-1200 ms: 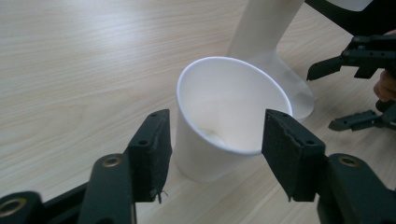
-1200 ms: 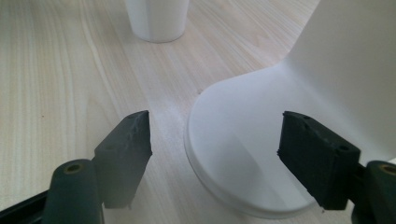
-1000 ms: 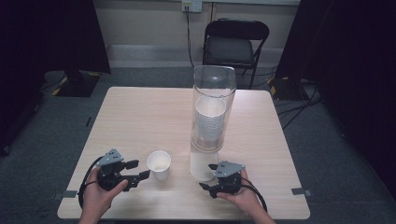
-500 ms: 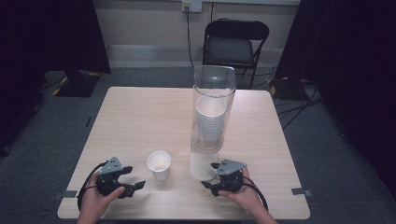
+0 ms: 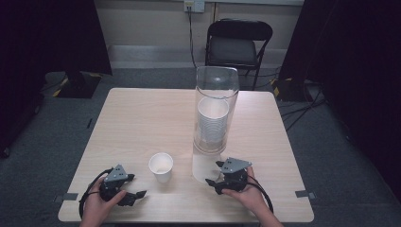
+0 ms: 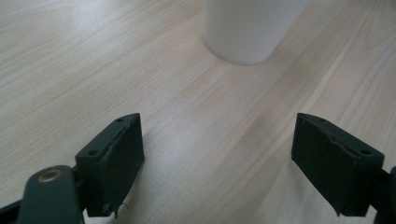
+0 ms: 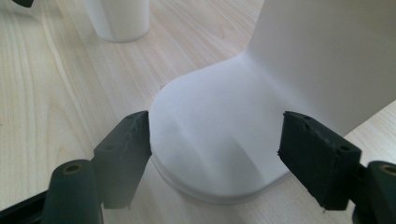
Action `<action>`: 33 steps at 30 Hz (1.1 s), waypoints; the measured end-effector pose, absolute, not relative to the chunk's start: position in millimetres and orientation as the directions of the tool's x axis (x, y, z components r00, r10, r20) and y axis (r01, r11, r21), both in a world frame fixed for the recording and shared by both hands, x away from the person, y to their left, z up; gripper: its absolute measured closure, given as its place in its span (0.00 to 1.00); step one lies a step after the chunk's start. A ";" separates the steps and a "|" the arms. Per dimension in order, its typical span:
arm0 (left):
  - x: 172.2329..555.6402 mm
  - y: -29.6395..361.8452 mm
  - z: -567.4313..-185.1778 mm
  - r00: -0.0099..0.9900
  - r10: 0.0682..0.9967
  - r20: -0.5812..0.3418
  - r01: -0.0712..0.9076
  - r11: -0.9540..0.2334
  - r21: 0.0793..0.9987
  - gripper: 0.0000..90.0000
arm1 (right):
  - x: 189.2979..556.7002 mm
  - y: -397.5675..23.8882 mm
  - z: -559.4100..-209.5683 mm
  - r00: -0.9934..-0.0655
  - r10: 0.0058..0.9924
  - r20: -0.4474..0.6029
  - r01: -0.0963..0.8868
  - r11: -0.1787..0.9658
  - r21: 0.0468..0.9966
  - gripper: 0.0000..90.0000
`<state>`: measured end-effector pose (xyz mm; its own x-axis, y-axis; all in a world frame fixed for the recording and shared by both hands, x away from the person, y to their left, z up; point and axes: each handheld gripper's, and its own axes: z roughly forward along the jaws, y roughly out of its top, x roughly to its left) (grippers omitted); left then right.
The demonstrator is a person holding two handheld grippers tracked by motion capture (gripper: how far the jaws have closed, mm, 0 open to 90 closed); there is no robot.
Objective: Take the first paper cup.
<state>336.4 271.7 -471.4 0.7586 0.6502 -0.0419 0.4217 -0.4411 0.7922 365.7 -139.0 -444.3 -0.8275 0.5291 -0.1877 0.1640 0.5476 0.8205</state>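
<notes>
A tall clear dispenser tube (image 5: pixel 215 111) holds a stack of white paper cups (image 5: pixel 213 124) and stands on a white base (image 5: pixel 203 166) right of the table's middle. A single white paper cup (image 5: pixel 161 167) stands upright on the table (image 5: pixel 142 123) to the left of it. My left gripper (image 5: pixel 131 197) rests near the front left edge, open and empty, with the cup (image 6: pixel 247 29) just ahead of its jaws. My right gripper (image 5: pixel 215 181) is open, its jaws close to the rounded white base (image 7: pixel 219 140), with the cup (image 7: pixel 119 18) farther off.
A black folding chair (image 5: pixel 238 45) stands behind the table's far edge. Dark curtains hang at both sides. Grey carpet surrounds the table, with cables on the floor at the right. Bare wood lies at the back left of the table.
My left gripper has drawn back from the single cup toward the front edge and lowered. The right gripper has barely moved.
</notes>
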 end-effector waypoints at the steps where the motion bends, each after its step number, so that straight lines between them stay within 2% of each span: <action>1: 335.5 271.6 -471.9 0.753 0.656 -0.056 0.433 -0.428 0.793 0.18 | 366.2 -138.6 -443.7 -0.826 0.532 -0.188 0.164 0.545 0.823 0.27; 14: 332.7 267.8 -475.4 0.750 0.661 0.005 0.393 -0.451 0.802 0.17 | 370.5 -141.1 -439.0 -0.813 0.556 -0.171 0.177 0.518 0.837 0.27; 15: 332.5 267.1 -475.1 0.753 0.657 0.032 0.377 -0.472 0.797 0.17 | 370.7 -141.3 -438.6 -0.814 0.556 -0.169 0.179 0.517 0.837 0.27; 33: 330.1 263.4 -476.0 0.745 0.665 0.052 0.375 -0.482 0.792 0.17 | 372.0 -146.4 -424.2 -0.788 0.594 -0.160 0.185 0.477 0.859 0.27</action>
